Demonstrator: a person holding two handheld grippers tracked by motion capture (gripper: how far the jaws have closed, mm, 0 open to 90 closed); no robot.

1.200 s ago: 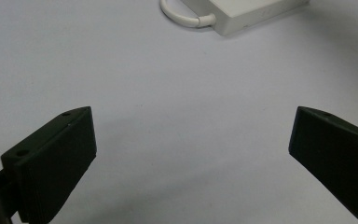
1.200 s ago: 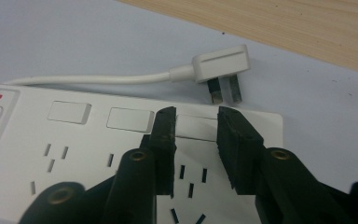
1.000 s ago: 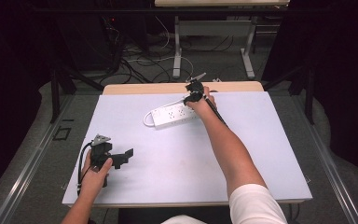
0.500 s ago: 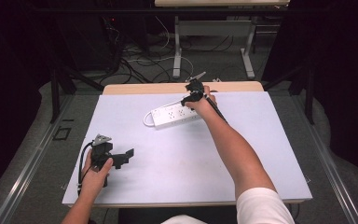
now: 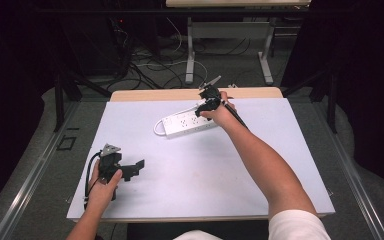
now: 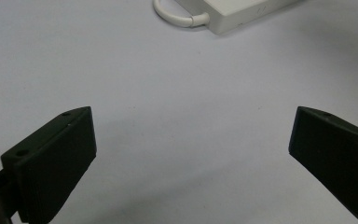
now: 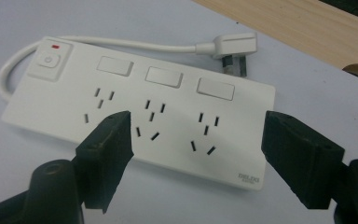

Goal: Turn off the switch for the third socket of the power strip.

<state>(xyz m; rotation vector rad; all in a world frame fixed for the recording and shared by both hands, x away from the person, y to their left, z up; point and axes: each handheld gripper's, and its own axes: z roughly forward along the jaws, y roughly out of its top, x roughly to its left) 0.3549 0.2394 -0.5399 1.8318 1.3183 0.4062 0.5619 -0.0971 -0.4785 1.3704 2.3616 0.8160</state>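
The right gripper (image 7: 196,149) hung wide open over the smooth white rectangular strip (image 7: 140,112) at the desk's (image 5: 205,175) far edge; the left gripper (image 6: 191,154), jaws apart, hovered above matte desk.

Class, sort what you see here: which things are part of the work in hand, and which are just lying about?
In the job:
- power strip, white, flat on the table
- its plug, lying loose behind it
- right gripper, open over the strip
- left gripper, open, apart from the strip

Lying about:
- table
- cables on the floor
- far desk's legs
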